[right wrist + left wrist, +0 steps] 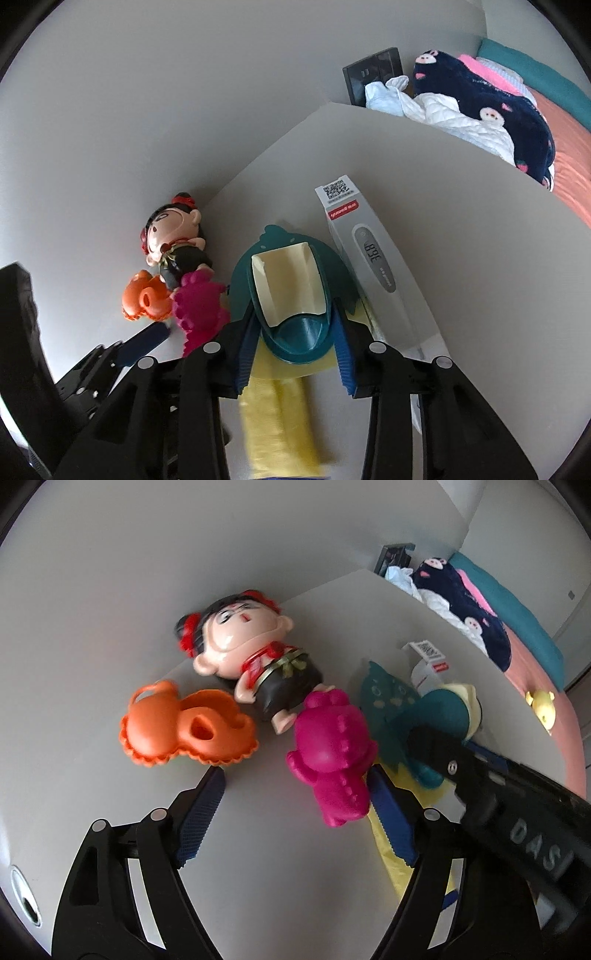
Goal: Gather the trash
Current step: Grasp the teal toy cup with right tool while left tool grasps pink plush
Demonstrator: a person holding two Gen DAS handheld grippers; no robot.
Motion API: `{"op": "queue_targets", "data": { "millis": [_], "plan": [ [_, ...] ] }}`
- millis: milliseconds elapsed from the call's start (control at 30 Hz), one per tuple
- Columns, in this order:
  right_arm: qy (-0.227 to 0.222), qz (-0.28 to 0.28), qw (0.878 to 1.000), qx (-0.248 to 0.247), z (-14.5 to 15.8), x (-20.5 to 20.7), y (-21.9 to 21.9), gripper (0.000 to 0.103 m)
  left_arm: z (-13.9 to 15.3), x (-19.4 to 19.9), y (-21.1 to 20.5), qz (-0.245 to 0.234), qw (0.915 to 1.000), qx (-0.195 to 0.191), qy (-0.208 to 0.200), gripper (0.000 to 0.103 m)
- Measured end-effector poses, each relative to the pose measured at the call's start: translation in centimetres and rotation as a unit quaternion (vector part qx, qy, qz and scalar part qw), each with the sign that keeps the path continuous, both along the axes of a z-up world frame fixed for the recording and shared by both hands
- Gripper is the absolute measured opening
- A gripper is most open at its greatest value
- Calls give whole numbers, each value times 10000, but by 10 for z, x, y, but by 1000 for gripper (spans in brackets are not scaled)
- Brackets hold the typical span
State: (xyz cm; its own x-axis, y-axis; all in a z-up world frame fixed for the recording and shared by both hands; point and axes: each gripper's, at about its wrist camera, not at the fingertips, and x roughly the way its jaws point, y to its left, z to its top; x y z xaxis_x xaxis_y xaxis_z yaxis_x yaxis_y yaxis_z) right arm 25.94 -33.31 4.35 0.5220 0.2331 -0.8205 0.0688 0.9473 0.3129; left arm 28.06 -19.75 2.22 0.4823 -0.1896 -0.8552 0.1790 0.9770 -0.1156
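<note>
Toys crowd the near edge of a pale grey tabletop (295, 886) that meets a plain wall. Farthest left lies an orange toy (184, 729) with scalloped edges and two holes. Just beyond it, a doll (255, 653) with black hair and red hair bows lies on its back, its feet toward a pink toy (332, 753) with a row of bumps along its side.

The left gripper (295, 808) hangs over the bare table with its jaws standing wide apart. Its blue ribbed fingers (201, 819) hold nothing; the pink toy lies against the outer tip of the right-hand finger, not between the two.

Next along is a teal dustpan (295, 332) shaped like a fish, with a cream scoop set in it, resting on a yellow cloth (280, 417). The right gripper (295, 347) straddles the narrow near end of the dustpan, its blue fingers (343, 362) close against either side; from the right wrist view they look to be gripping it.

Just right of the dustpan, touching it, lies a white thermometer box (369, 266) with a printed code on its end. Beyond the table's far edge sit a dark wall panel (373, 72), crumpled white fabric (443, 110), a navy plush blanket (491, 107) and an orange bed sheet (569, 147).
</note>
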Motion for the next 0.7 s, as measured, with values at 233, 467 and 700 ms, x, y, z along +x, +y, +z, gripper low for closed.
{"op": "queue_targets", "data": {
  "millis": [233,467,700],
  "plan": [
    [-149,-76,9998,112,14,-6,-10,38,7,-6,-9,-306,9988,-275,-247,37],
    [-276,-46,9992,286,33,-30,-17,39,23,-35,15,-280,9973,-579,-368,30],
    [-472,-86,9982,362,64,-85,-28,39,51,-97,11,-523,9950,-528,-665,30]
  ]
}}
